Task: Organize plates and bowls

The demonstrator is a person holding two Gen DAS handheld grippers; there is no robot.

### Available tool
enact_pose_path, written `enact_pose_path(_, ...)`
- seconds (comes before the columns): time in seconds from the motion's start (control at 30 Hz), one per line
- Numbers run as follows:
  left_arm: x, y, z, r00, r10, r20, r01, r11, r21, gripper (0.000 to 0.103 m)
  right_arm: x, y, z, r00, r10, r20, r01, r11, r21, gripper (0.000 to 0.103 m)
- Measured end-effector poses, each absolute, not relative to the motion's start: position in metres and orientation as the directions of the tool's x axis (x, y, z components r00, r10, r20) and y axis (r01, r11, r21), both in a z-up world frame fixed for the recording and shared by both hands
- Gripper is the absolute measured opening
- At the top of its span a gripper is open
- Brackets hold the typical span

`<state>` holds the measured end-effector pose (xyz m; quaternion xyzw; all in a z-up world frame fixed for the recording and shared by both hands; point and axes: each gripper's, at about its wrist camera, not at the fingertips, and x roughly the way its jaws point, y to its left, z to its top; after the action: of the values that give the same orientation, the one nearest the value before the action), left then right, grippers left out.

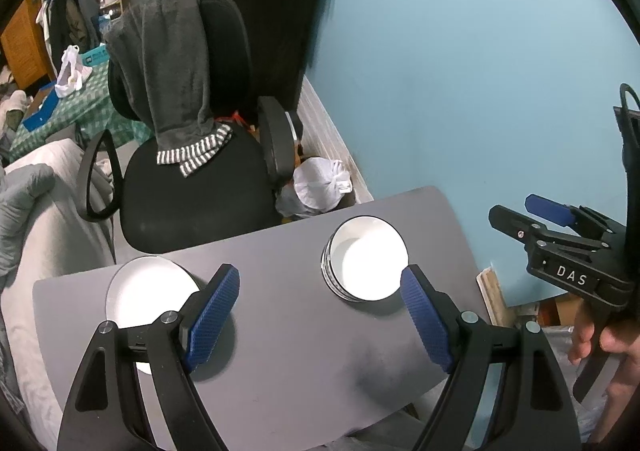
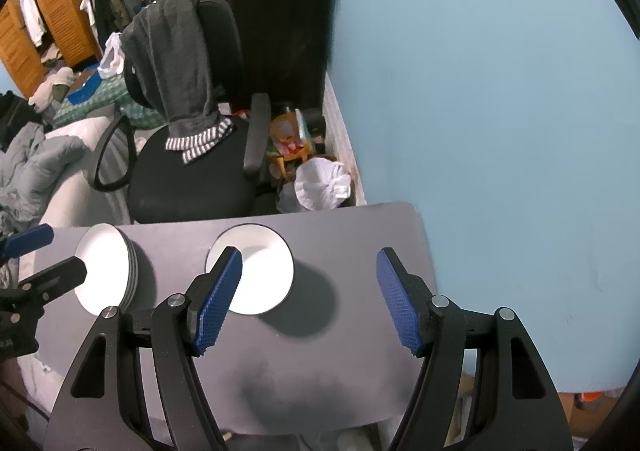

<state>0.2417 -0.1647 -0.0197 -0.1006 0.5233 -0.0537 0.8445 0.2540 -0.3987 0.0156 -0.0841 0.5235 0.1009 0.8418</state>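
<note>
Clearly, the stack of bowls sits near the desk's far right corner, white and empty inside, and only the left wrist view shows the striped rims stacked beneath the top one. The stack of plates lies well apart on the left; the right wrist view alone shows its layered edges. Left gripper hangs above bare desk between both stacks, fingers spread and empty. Right gripper (fingers also released, nothing between them) hovers just right of the bowls, its left finger overlapping the rim.
</note>
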Motion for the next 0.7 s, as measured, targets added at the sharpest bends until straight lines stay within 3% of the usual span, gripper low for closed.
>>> enact_pose_path(0.7,0.304,-0.178,-0.110,0.292,-0.218,-0.931,-0.100,0.961,-0.257,0.084,0.314,-0.418,-0.085,0.114,0.225,-0.968,-0.360,0.917,0.170,0.069)
